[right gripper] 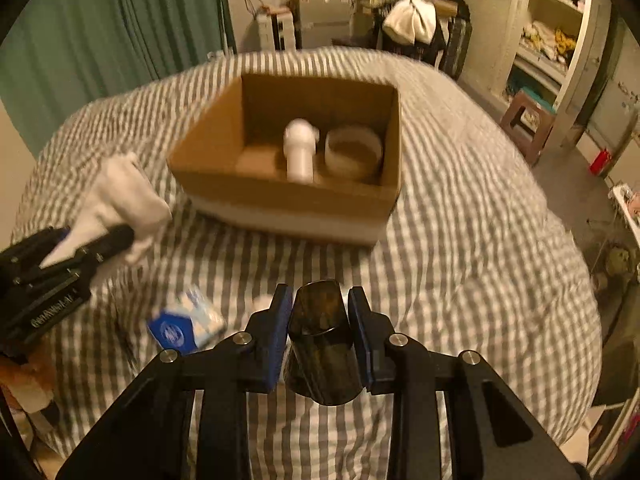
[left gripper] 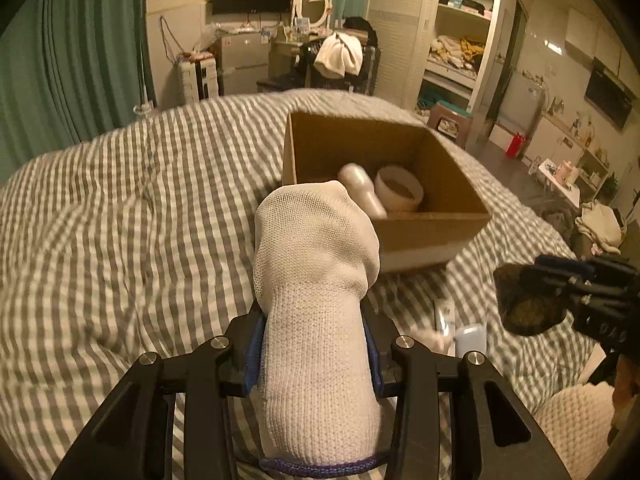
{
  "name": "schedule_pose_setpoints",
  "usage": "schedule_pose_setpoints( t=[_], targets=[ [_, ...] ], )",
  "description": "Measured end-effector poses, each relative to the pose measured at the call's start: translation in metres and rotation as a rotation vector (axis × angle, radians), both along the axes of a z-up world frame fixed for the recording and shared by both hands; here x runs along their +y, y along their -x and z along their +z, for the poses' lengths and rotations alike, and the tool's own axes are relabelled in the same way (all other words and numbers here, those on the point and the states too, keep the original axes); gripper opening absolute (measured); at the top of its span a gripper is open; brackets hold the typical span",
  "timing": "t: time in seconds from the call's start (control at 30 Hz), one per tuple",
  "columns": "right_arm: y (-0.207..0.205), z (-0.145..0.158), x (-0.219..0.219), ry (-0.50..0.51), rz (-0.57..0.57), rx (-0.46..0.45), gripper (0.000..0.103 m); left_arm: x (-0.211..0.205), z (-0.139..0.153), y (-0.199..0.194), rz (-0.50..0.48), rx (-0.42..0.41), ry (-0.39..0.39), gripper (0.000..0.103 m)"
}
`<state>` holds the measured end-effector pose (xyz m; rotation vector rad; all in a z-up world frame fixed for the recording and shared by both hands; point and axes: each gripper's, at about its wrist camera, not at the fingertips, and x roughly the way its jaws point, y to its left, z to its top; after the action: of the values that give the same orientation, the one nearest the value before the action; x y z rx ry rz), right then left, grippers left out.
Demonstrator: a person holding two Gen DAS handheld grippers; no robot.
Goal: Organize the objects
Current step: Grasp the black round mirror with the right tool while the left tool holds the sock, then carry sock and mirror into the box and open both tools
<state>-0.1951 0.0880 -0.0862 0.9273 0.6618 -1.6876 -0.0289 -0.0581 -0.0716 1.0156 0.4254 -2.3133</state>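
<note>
My left gripper (left gripper: 314,344) is shut on a white knit glove (left gripper: 316,280) and holds it above the striped bed, just short of the cardboard box (left gripper: 432,232). The glove and left gripper also show in the right wrist view (right gripper: 120,200). My right gripper (right gripper: 318,320) is shut on a dark translucent cup (right gripper: 320,340), held above the bed in front of the box (right gripper: 280,208). The cup also shows in the left wrist view (left gripper: 528,300). Inside the box lie a white bottle (right gripper: 299,148) and a white ring-shaped roll (right gripper: 354,150).
The grey-and-white striped bedspread (left gripper: 120,220) covers the bed. A blue-and-white packet (right gripper: 188,320) lies on it near my right gripper. A small pale bottle (left gripper: 472,338) and a tube (left gripper: 444,314) lie to the right of my left gripper. Furniture and shelves stand beyond the bed.
</note>
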Motion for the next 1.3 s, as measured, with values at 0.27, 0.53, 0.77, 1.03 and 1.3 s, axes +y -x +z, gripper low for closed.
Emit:
schedule_pose_setpoints(
  t=[0.27, 0.53, 0.77, 1.03, 1.3],
  targets=[
    [0.005, 0.071, -0.031, 0.141, 0.025, 0.057, 0.029, -0.008, 0.050, 0.025, -0.011, 0.060, 0.065, 0.041],
    [0.017, 0.116, -0.086, 0.202, 0.024, 0.064, 0.029, -0.015, 0.083, 0.057, -0.024, 0.101, 0.143, 0.041],
    [0.040, 0.125, -0.124, 0.214, -0.016, 0.017, 0.029, -0.042, 0.083, 0.097, -0.046, 0.119, 0.125, 0.041],
    [0.073, 0.091, -0.165, 0.158, -0.073, -0.051, 0.029, -0.058, 0.060, 0.134, -0.080, 0.107, 0.120, 0.041],
    [0.090, 0.036, -0.188, 0.089, -0.091, -0.095, 0.029, -0.069, 0.010, 0.151, -0.068, 0.028, 0.056, 0.041]
  ],
)
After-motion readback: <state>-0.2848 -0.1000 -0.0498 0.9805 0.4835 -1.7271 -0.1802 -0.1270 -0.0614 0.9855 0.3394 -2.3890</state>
